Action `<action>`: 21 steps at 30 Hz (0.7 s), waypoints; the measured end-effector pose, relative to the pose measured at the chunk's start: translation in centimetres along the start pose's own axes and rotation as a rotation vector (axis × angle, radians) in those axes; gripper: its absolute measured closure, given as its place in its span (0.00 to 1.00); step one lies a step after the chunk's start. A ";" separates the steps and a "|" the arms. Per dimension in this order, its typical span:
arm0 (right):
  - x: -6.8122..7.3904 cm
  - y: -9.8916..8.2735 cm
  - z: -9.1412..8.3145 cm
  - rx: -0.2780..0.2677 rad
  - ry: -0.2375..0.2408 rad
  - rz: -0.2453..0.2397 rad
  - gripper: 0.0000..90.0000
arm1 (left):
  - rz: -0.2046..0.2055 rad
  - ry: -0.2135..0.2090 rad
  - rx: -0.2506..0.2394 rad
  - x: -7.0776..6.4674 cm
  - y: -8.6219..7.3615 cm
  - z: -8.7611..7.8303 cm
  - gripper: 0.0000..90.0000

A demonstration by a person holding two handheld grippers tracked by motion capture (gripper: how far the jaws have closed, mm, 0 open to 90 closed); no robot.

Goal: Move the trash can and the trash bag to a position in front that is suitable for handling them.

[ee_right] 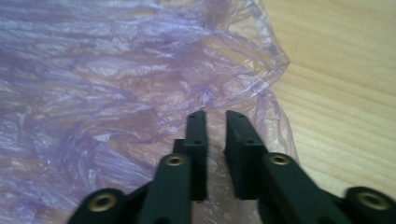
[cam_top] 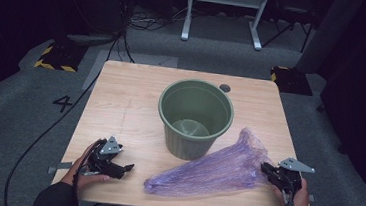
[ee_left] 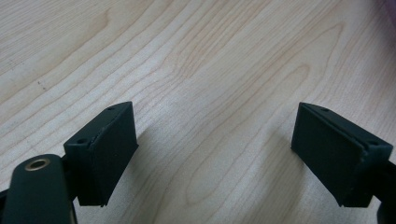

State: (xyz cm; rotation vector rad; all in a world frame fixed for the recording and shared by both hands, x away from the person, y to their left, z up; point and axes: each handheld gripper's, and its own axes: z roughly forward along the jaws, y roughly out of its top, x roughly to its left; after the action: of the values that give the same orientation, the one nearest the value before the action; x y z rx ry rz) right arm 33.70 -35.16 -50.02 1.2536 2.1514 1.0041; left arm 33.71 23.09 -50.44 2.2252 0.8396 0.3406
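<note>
The only writing that can be read is a dark numeral "4" (cam_top: 63, 103) on the grey floor, off the left edge of the counter (cam_top: 126, 103). No label or brand shows on the green bucket (cam_top: 195, 118), which stands upright near the middle of the counter, toward the far edge.

The purple plastic bag (cam_top: 215, 170) lies flat and crumpled between the bucket and the near edge, stretching toward the near right corner, its upper part just beside the bucket's base. The right hand-held gripper (cam_top: 267, 169) sits at the bag's right end by the near right corner. The right gripper view shows what the high view cannot: its jaws stand only a narrow gap apart with thin wrinkled film of the bag (ee_right: 116, 93) between and beneath them; whether the pads actually pinch it cannot be told.

The left hand-held gripper (cam_top: 126, 168) rests near the near left corner, well apart from the bag. The left gripper view shows its jaws spread wide over bare wood grain (ee_left: 210, 93), holding nothing.
</note>
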 end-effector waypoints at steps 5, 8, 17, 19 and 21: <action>0.2 0.6 -1.6 -0.084 -0.035 0.007 0.71 | -0.003 -0.001 -0.001 -0.1 0.0 0.0 0.15; 0.5 0.8 -2.3 -0.110 -0.030 0.002 0.66 | -0.001 -0.003 -0.001 0.0 -0.1 0.0 0.15; 3.4 2.5 -3.8 -0.159 0.014 -0.072 0.59 | 0.010 -0.012 -0.002 0.0 -0.1 0.0 0.15; 4.0 2.8 -3.8 -0.156 0.023 -0.088 0.56 | 0.014 -0.016 -0.003 0.1 -0.1 0.0 0.15; 4.8 3.3 -3.8 -0.159 0.031 -0.108 0.48 | 0.014 -0.017 -0.002 0.1 -0.1 0.0 0.15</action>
State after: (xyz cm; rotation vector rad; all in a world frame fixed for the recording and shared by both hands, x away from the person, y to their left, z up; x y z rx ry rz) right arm 30.59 -31.27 -45.18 1.0430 2.0919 1.1304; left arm 33.72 23.19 -50.45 2.2301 0.8149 0.3291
